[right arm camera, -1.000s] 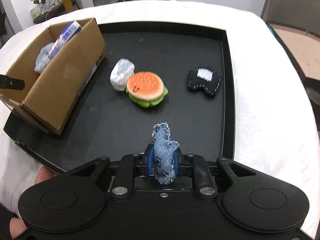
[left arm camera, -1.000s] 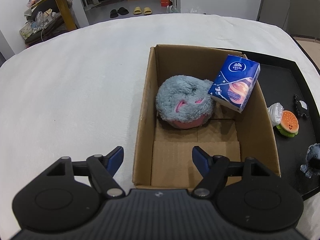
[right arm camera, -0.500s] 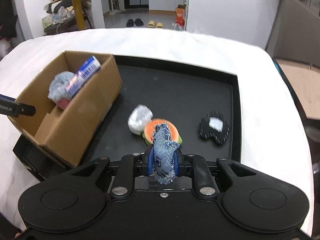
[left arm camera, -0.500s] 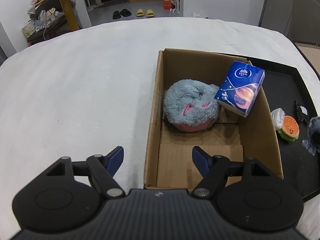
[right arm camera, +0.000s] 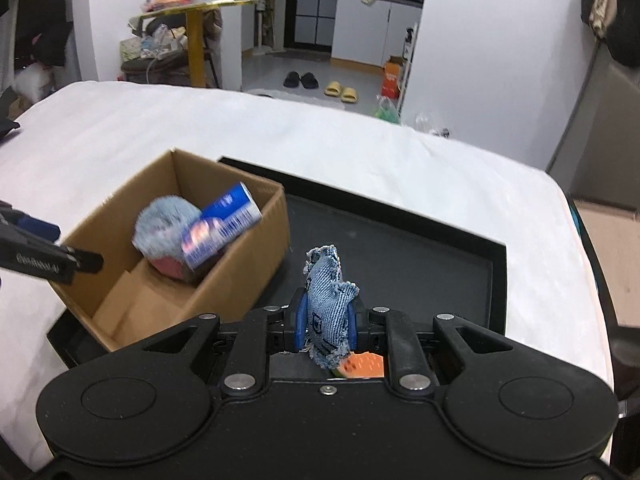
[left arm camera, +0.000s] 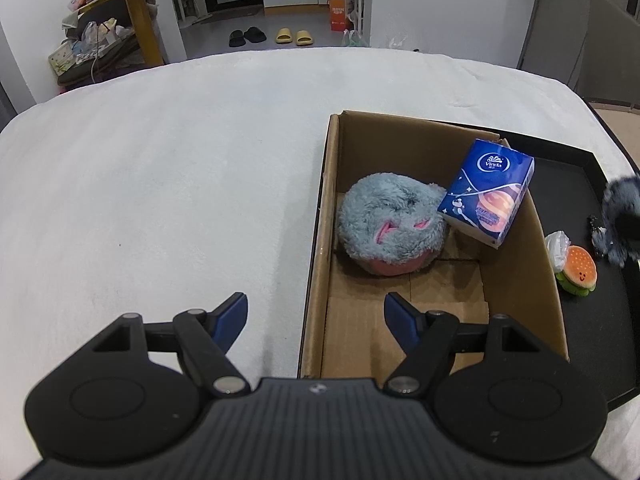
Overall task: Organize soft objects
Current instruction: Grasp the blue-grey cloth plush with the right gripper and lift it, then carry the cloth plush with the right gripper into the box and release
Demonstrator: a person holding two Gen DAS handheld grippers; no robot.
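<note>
My right gripper (right arm camera: pixel 326 322) is shut on a blue denim toy (right arm camera: pixel 326 292) and holds it in the air above the black tray (right arm camera: pixel 420 252), right of the cardboard box (right arm camera: pixel 240 276). The denim toy also shows blurred in the left wrist view (left arm camera: pixel 620 220). The box (left arm camera: pixel 320 240) holds a grey fluffy plush (left arm camera: pixel 390 232) and a blue tissue pack (left arm camera: pixel 488 192) leaning on its right wall. My left gripper (left arm camera: pixel 316 316) is open and empty, straddling the box's near left corner.
On the tray (left arm camera: pixel 600 320) right of the box lie a burger toy (left arm camera: pixel 580 274) and a white crumpled piece (left arm camera: pixel 558 244). The burger toy (right arm camera: pixel 362 366) peeks out under my right gripper. White cloth covers the table (left arm camera: pixel 160 200).
My right gripper has risen with the denim toy and swung left toward the box. My left gripper has drifted back and left; its jaws stay open.
</note>
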